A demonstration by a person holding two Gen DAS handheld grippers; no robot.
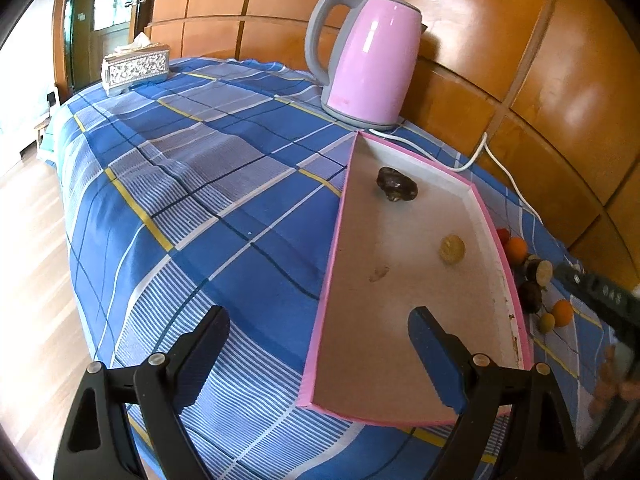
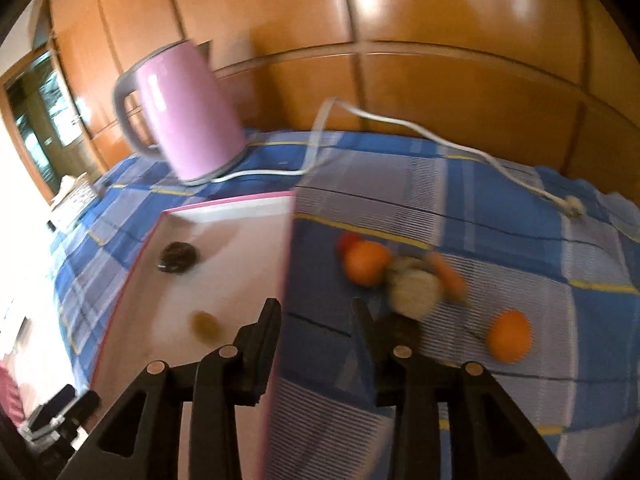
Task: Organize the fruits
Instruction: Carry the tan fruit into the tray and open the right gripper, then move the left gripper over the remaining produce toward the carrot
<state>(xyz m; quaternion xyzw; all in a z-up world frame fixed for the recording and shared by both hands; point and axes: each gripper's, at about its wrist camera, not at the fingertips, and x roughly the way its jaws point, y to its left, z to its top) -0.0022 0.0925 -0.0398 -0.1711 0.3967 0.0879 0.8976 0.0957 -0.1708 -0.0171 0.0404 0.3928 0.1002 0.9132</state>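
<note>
A pink-rimmed shallow tray (image 1: pixel 400 360) lies on the blue plaid cloth; it also shows in the right wrist view (image 2: pixel 224 208). In it lie a dark brown fruit (image 1: pixel 396 184) (image 2: pixel 178 258) and a small tan fruit (image 1: pixel 452 249) (image 2: pixel 205 326). Beside the tray's right rim lies a loose pile: oranges (image 2: pixel 366 266) (image 2: pixel 510 340) (image 1: pixel 516 249), a red fruit (image 2: pixel 347 240), a pale cut piece (image 2: pixel 414 288) and dark fruits (image 1: pixel 530 296). My left gripper (image 1: pixel 316 356) is open over the tray's near left rim. My right gripper (image 2: pixel 316 328) is open and empty above the tray's right rim, just short of the pile.
A pink electric kettle (image 1: pixel 368 60) (image 2: pixel 184 116) stands behind the tray, its white cord (image 2: pixel 440 136) trailing right along the wooden wall panels. A silver tissue box (image 1: pixel 134 68) sits at the far left corner. The table edge drops to wooden floor (image 1: pixel 32 280) on the left.
</note>
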